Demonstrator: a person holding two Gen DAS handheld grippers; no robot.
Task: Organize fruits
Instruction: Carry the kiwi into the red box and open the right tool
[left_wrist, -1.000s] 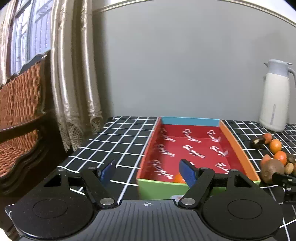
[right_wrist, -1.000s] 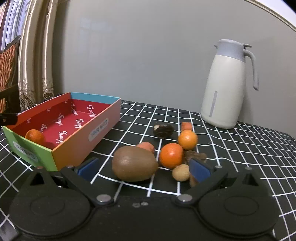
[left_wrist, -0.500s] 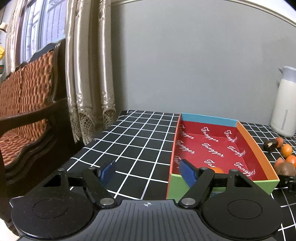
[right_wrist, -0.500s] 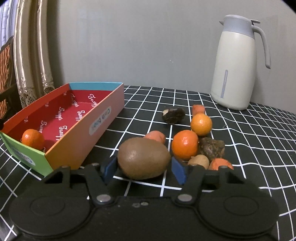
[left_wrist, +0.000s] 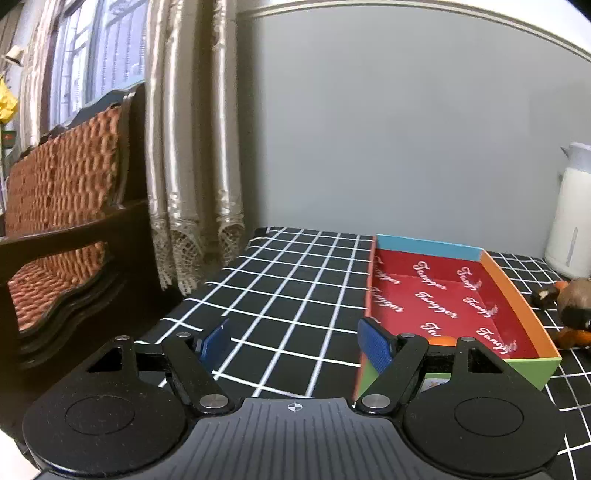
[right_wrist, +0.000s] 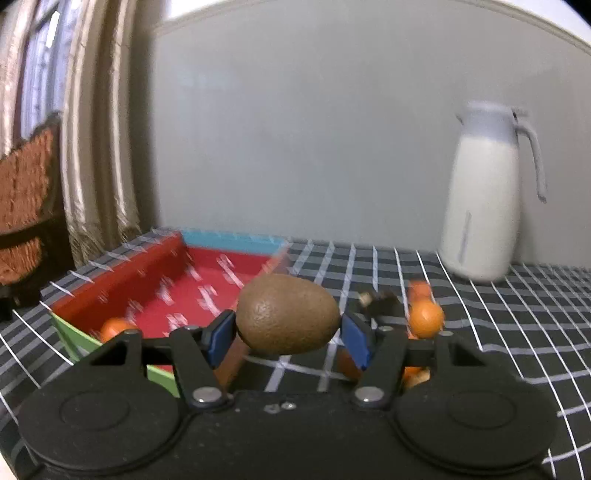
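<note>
While airborne, kiwi (right_wrist: 287, 314) between hand-held gripper (right_wrist: 289, 338) pads.

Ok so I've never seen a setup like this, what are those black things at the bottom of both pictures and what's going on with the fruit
Those are two hand-held grippers, each with a camera looking along its blue-padded fingers. One picture comes from the left gripper, which is open and empty above the checked tablecloth, beside the red box. The other comes from the right gripper, which grips a brown kiwi lifted off the cloth. One orange lies in the box; more small fruits wait near a white jug.
</note>
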